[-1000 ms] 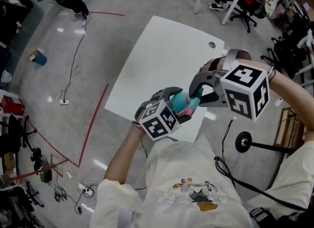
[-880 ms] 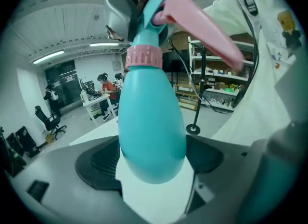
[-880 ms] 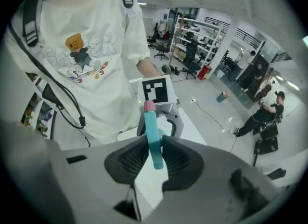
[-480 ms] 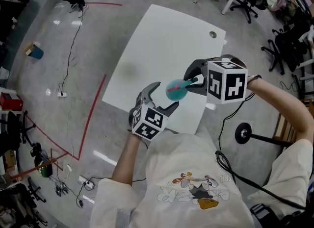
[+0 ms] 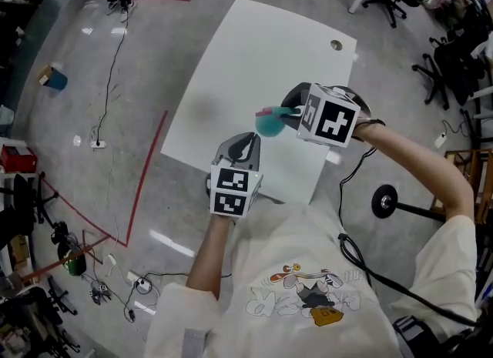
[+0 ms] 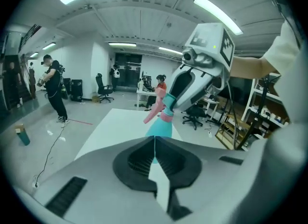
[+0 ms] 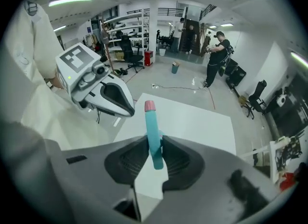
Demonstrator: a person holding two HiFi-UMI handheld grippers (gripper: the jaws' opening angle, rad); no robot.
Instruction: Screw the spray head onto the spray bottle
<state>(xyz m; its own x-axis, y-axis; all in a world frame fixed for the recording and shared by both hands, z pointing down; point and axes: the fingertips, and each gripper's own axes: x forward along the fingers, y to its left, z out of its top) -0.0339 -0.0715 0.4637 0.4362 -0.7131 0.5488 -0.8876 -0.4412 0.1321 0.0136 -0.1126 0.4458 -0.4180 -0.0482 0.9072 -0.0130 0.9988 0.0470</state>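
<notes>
**Head view, left to right.** A red tape line [image 5: 145,189] crosses the floor [image 5: 92,102] beside the white counter [image 5: 254,56].

**Left gripper** [image 5: 246,143]. It sits over the counter's near edge, with its marker cube toward the person. Its jaws have just been closing. In the left gripper view the left gripper [image 6: 154,141] shows both pads meeting with nothing between them.

**Spray bottle** [image 5: 269,125]. Its teal body hangs over the counter just beyond the left gripper's tips. Whether its base touches the surface cannot be told. In the left gripper view the spray bottle [image 6: 159,128] carries a pink collar at its neck. The spray head [image 6: 163,106] sits on that collar, with its pink trigger pointing left.

**Right gripper** [image 5: 286,114]. It reaches in from the right and points steeply down. In the right gripper view the right gripper [image 7: 154,146] is clamped on the teal spray head [image 7: 153,126]. The pink nozzle tip projects past the pads, over the counter [image 7: 197,122].
</notes>
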